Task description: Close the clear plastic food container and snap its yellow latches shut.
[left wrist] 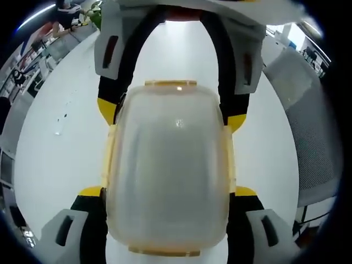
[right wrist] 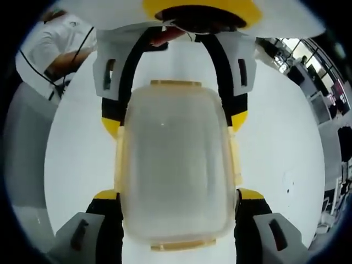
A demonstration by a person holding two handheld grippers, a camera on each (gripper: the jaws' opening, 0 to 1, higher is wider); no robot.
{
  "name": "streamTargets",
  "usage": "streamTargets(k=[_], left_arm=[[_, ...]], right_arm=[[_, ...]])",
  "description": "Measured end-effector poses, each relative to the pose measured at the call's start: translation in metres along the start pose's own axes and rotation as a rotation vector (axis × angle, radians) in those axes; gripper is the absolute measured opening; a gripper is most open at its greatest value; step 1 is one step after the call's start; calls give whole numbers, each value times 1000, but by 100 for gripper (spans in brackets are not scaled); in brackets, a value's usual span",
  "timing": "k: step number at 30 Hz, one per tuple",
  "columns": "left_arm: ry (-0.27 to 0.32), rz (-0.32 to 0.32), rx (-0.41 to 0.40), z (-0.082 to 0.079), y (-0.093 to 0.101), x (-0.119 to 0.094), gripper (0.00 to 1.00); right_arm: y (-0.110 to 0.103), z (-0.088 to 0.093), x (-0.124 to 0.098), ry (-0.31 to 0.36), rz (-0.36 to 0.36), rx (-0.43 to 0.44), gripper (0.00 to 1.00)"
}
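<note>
Clear plastic container (left wrist: 168, 170) with lid on is sitting on the white surface (left wrist: 60, 159) between both tools. Left tool (left wrist: 168, 192) is straddling one end, jaws spread wide along its long sides; right tool (right wrist: 176, 195) is doing the same from the opposite end. Yellow latches (right wrist: 176, 83) probably lying flat, contact unclear. Person's sleeve (right wrist: 52, 44) is showing behind.

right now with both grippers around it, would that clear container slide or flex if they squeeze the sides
The clear container looks empty, so probably light and apt to slide on the smooth white table. Its thin translucent walls may flex a little. The left gripper and right gripper flank it from opposite ends, which should steady it.
</note>
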State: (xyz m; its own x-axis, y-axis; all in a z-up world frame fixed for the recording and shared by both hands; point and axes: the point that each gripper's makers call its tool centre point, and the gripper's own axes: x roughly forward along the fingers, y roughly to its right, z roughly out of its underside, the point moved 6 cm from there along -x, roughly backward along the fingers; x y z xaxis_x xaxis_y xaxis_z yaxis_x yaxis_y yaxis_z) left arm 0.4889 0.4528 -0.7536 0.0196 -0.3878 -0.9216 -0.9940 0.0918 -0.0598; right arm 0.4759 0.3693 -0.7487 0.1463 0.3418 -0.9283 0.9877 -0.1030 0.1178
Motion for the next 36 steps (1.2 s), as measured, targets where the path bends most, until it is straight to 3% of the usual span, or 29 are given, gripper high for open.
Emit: streamTargets(k=[3, 5, 8, 14, 17, 20, 23, 26, 29, 32, 36], left_arm=[[10, -9, 18, -3, 0, 0, 99], [3, -7, 25, -3, 1, -3, 99], [11, -4, 16, -3, 3, -4, 99], [20, -46, 19, 0, -1, -11, 97], [86, -57, -48, -2, -3, -17, 97], [179, -68, -121, -4, 0, -24, 97], [211, -86, -125, 2, 3, -26, 97], [310, -109, -186, 4, 7, -30, 96], [474, -139, -291, 1, 11, -40, 96], [519, -176, -320, 10, 15, -40, 97], [614, -225, -450, 15, 19, -42, 99]], right_arm=[[-1, -5, 0, 42, 3, -77, 87], [-4, -4, 3, 49, -8, -48, 95], [-3, -2, 2, 34, 8, -58, 94], [1, -2, -8, 102, 22, 3, 92], [0, 0, -12, 144, 23, 74, 88], [-3, -5, -17, 251, 35, 141, 89], [-2, -9, -23, 333, 73, 192, 90], [-4, -9, -29, 419, 82, 283, 90], [-8, -8, -33, 487, 98, 346, 90], [-9, -4, -36, 516, 146, 376, 90], [-13, -2, -38, 594, 185, 457, 90]])
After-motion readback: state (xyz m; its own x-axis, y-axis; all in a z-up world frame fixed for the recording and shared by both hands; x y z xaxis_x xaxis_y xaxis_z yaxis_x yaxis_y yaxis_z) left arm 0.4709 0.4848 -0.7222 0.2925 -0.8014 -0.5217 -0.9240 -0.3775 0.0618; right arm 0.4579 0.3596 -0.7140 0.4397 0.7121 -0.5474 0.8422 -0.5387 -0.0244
